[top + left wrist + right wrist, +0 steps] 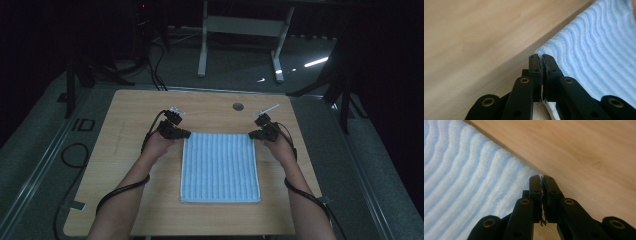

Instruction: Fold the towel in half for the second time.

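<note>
A person's left gripper (pixel 183 134) and right gripper (pixel 254 134) each clamp a far corner of the light-blue ribbed square cloth (pixel 220 167) lying flat on the pale wooden table (pixel 125 165), jaws pinched tight on the fabric, seemingly ready to lift and fold it.

Left gripper (pixel 541 58): two black jaws rising from the bottom edge, pressed together on a corner of the cloth, a sliver of white hem between them.
Cloth (pixel 599 57): pale blue, ribbed, lifted at the pinched corner, spreading up and right.
Counter (pixel 474 37): light wood grain, left and top.
</note>
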Available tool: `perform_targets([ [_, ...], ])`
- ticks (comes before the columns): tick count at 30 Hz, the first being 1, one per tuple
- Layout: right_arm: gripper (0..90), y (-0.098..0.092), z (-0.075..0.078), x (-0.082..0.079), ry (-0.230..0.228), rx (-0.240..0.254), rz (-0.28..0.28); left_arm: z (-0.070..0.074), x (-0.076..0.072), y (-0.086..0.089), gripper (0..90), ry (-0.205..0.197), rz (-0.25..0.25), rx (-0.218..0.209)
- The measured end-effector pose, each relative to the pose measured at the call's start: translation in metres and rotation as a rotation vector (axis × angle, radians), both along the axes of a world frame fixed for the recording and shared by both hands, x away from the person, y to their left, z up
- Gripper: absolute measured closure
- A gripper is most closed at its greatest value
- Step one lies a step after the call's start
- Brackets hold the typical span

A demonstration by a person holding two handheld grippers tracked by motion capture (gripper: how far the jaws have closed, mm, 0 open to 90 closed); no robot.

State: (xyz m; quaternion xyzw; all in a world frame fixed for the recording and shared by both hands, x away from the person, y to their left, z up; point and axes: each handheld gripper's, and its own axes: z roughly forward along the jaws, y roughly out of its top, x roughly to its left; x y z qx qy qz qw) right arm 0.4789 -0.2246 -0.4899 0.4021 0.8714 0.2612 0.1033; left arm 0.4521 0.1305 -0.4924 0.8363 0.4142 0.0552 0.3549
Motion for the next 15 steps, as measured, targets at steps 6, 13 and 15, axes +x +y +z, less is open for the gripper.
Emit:
perform_targets([
  [6, 87.2, -0.003, 0.021, -0.011, -0.065, 0.025, 0.016, 0.019, -0.011, 0.005, 85.9, -0.051, -0.015, 0.004],
  [13, 87.5, -0.005, 0.040, -0.038, -0.141, 0.068, 0.056, 0.036, -0.031, 0.013, 85.9, -0.087, -0.034, -0.027],
  [15, 87.5, -0.006, 0.043, -0.045, -0.157, 0.063, 0.068, 0.040, -0.041, 0.012, 85.8, -0.109, -0.038, -0.023],
])
